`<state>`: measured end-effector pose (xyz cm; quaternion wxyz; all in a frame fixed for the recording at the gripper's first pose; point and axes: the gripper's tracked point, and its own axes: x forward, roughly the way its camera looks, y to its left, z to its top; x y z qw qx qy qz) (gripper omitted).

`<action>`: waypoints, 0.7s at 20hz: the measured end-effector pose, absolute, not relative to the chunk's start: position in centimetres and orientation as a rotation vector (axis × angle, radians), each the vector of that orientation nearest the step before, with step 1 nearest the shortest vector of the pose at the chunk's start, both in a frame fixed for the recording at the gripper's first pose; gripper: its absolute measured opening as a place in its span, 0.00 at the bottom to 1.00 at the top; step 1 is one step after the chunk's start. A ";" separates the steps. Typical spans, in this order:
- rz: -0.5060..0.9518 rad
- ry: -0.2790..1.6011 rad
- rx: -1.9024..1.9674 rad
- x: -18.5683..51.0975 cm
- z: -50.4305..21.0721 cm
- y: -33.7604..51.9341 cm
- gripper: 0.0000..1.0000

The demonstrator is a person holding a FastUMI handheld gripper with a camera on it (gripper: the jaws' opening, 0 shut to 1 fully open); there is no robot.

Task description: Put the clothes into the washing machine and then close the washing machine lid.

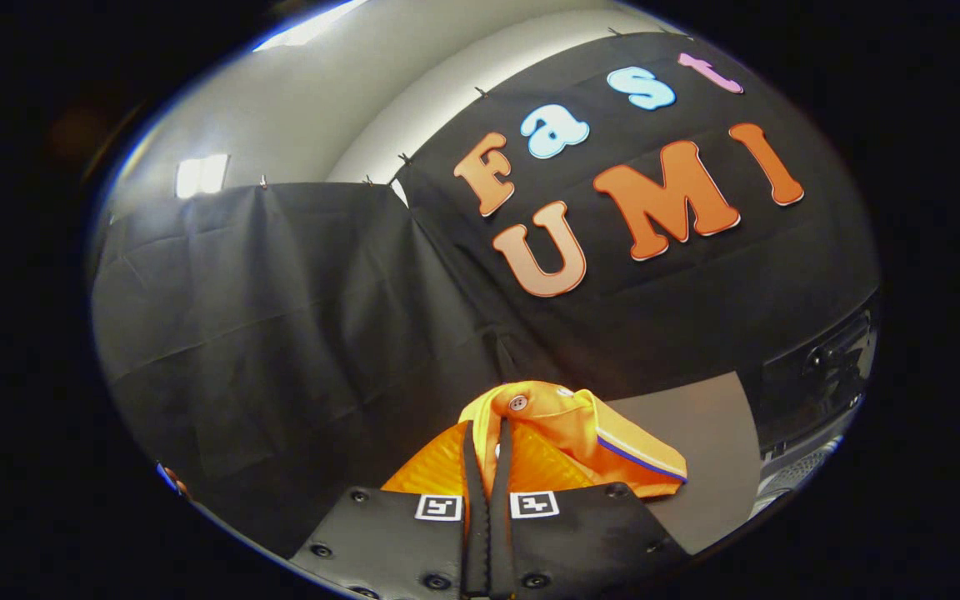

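Observation:
My gripper (487,433) is shut on an orange garment (580,437), a shirt with a buttoned collar and a blue-and-white stripe on its edge. Both fingers press together on the cloth, and the bunched fabric rises just ahead of the fingertips and spills to their right. The garment hangs lifted in front of the booth's black cloth. Beyond and to the right of the fingers lies part of the washing machine (813,392), with its dark raised lid and a bit of the perforated drum (797,471) below it.
A grey surface (709,450) stretches between the garment and the washing machine. Black cloth walls close off the space ahead and to the left, with a white wall and ceiling lights above them.

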<state>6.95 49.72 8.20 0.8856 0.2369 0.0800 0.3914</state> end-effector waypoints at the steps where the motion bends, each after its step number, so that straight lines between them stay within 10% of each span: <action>1: 0.817 0.150 0.491 6.8 9.0 48.8 0.07; 14: 0.679 -0.025 0.468 9.1 13.8 28.1 0.07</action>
